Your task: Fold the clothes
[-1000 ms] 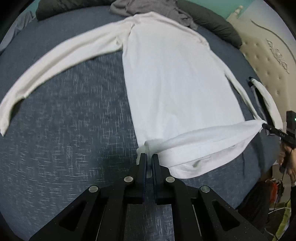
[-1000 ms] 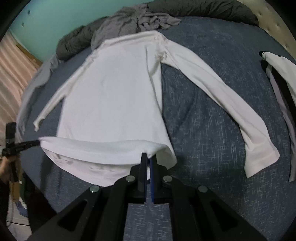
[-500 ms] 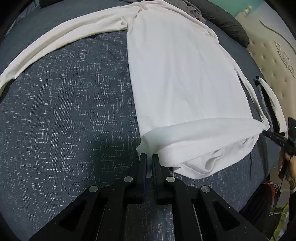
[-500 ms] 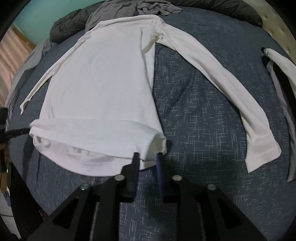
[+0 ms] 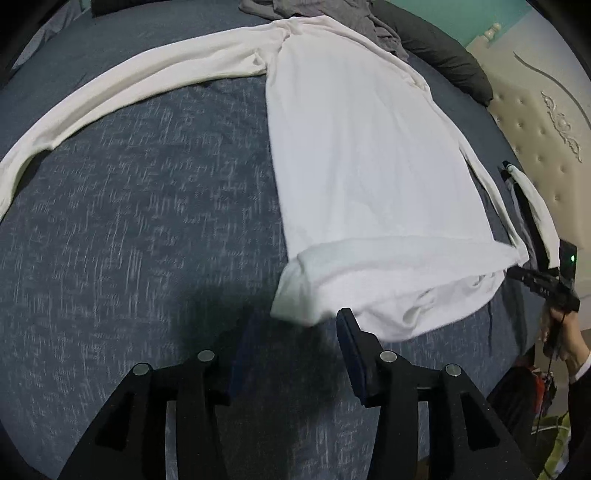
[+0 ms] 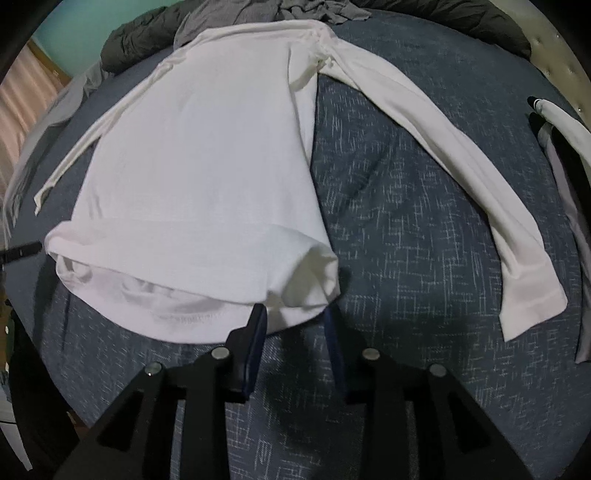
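Observation:
A white long-sleeved shirt (image 5: 362, 155) (image 6: 207, 158) lies flat on the dark blue bed cover (image 5: 140, 236) (image 6: 413, 221), sleeves spread out to both sides. Its bottom hem is folded up into a loose band (image 5: 388, 266) (image 6: 192, 251) across the body. My left gripper (image 5: 297, 317) is open, its fingers standing either side of the hem's near corner without holding it. My right gripper (image 6: 293, 314) is open too, with the other hem corner lying slack between its fingertips. In the left wrist view the right gripper (image 5: 546, 284) shows at the far edge, held by a hand.
Grey clothes (image 5: 325, 11) (image 6: 280, 11) and dark pillows (image 5: 443, 62) (image 6: 491, 26) lie beyond the shirt's collar. A white and dark garment (image 5: 532, 206) (image 6: 565, 140) lies by the padded headboard (image 5: 546, 122). The bed's edge drops off near my grippers.
Both grippers were shut on the hem corners and carried them up the shirt. The right opened first, then the left; the folded hem now rests loose on the shirt.

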`<control>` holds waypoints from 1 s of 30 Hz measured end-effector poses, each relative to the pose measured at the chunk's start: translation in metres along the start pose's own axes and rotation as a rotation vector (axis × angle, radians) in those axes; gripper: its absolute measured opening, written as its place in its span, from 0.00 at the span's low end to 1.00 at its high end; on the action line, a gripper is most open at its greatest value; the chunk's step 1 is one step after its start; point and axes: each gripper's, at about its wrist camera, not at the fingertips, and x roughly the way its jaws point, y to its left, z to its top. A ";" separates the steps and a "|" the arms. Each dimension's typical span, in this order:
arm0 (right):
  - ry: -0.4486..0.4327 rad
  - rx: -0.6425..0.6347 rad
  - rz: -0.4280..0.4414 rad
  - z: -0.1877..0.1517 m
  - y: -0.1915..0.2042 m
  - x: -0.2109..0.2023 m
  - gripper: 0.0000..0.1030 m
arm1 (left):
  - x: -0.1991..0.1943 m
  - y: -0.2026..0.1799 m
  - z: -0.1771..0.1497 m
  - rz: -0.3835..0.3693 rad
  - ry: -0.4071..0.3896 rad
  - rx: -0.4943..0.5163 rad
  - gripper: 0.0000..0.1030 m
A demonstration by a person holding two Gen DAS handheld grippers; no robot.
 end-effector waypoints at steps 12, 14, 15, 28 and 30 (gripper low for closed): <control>-0.012 0.039 -0.030 0.002 0.001 0.001 0.31 | 0.022 -0.004 -0.001 -0.001 0.008 0.009 0.48; -0.028 0.055 -0.044 0.004 -0.001 0.001 0.31 | 0.024 -0.001 0.002 0.011 0.004 -0.005 0.48; -0.037 0.073 -0.037 0.005 -0.003 0.000 0.31 | 0.026 0.001 0.004 0.017 0.003 -0.013 0.48; -0.058 0.042 0.002 0.006 0.000 0.001 0.03 | 0.031 0.001 0.019 -0.015 -0.033 -0.007 0.05; -0.061 0.034 0.004 0.008 0.000 -0.003 0.03 | 0.029 -0.001 0.020 -0.016 -0.033 0.004 0.02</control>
